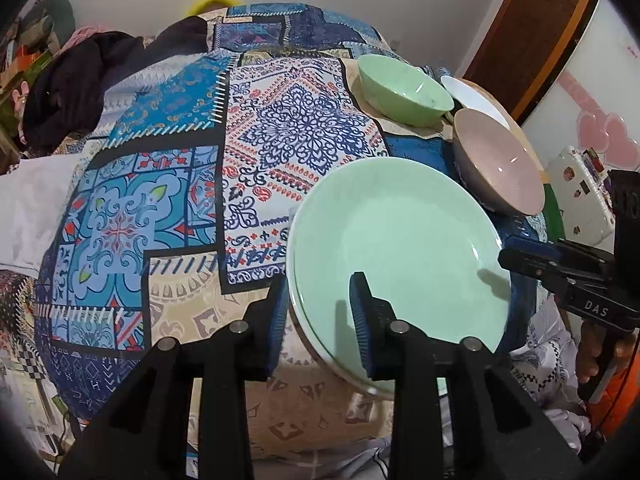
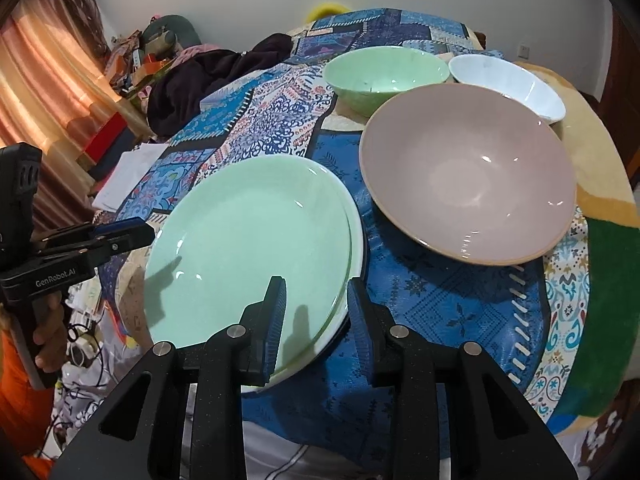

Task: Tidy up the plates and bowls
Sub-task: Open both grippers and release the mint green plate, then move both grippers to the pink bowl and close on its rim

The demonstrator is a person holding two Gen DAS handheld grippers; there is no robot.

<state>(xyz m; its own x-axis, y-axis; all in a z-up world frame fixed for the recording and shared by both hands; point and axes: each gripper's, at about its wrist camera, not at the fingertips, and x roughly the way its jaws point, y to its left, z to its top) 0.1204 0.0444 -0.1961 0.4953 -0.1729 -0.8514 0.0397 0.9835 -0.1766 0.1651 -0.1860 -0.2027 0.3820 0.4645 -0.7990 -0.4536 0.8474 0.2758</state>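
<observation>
A pale green plate (image 1: 400,232) (image 2: 248,240) lies stacked on a white plate (image 2: 357,236) at the near edge of the patterned cloth. My left gripper (image 1: 320,280) straddles the stack's left rim; its jaws stand a little apart, with the rim between them and not pinched. Across the plate, my right gripper (image 2: 316,282) straddles the right rim, its outer pad against the white edge and its inner finger down on the green surface. Behind stand a pink bowl (image 2: 472,184) (image 1: 500,168), a green bowl (image 2: 384,72) (image 1: 404,84) and a white bowl (image 2: 508,80) (image 1: 476,96).
A blue patchwork cloth (image 1: 180,200) covers the surface. Dark clothing (image 2: 200,80) is heaped at the far left beside papers (image 2: 128,172). The person's hands (image 2: 48,336) hold the gripper handles at the near edge. A white box (image 1: 580,196) stands off the right side.
</observation>
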